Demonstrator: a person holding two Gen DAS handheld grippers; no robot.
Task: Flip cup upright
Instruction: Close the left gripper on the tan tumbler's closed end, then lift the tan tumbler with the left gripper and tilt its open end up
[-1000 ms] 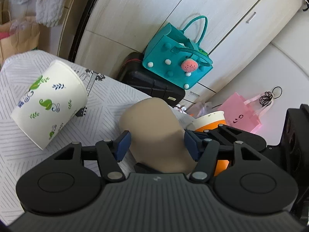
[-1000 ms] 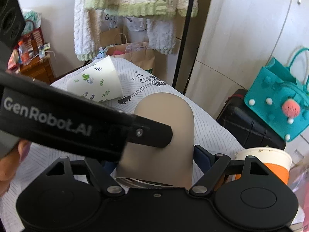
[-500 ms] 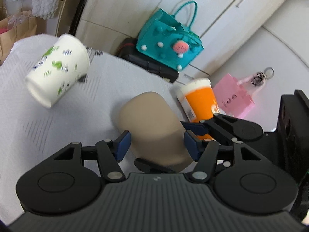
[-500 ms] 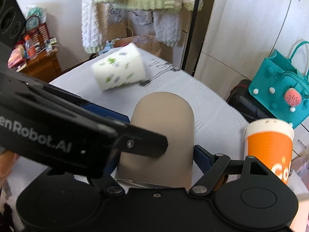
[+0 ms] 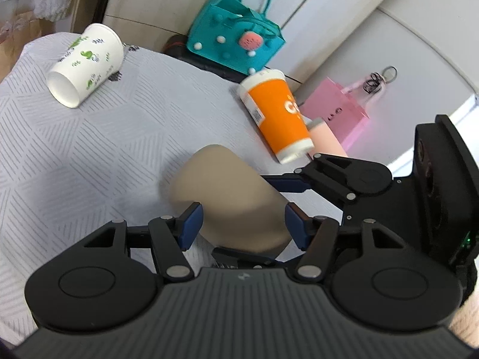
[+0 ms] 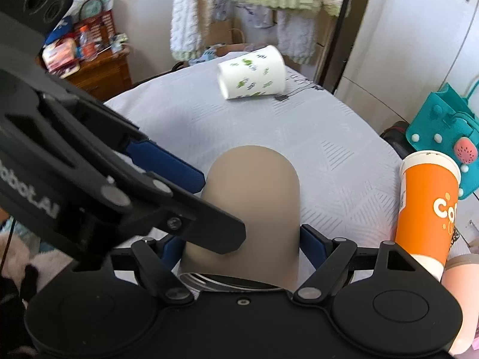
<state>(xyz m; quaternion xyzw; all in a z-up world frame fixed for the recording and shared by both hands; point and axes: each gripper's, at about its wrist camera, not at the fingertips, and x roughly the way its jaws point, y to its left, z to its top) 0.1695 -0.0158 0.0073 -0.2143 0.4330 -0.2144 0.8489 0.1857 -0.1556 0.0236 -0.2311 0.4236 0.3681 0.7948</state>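
Left wrist view: the beige cup point(image 5: 227, 197) is held low at centre between the left gripper point(image 5: 242, 224) pads, apparently clamped; since a second ago the orange cup point(image 5: 277, 113) has slid clear, so tilting seems underway.

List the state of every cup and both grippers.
Tan cup: tilted, closed end away from both cameras, held by both grippers.
White leaf-print cup: lying on its side.
Orange cup: upright.
Left gripper: shut on tan cup.
Right gripper: shut on tan cup.
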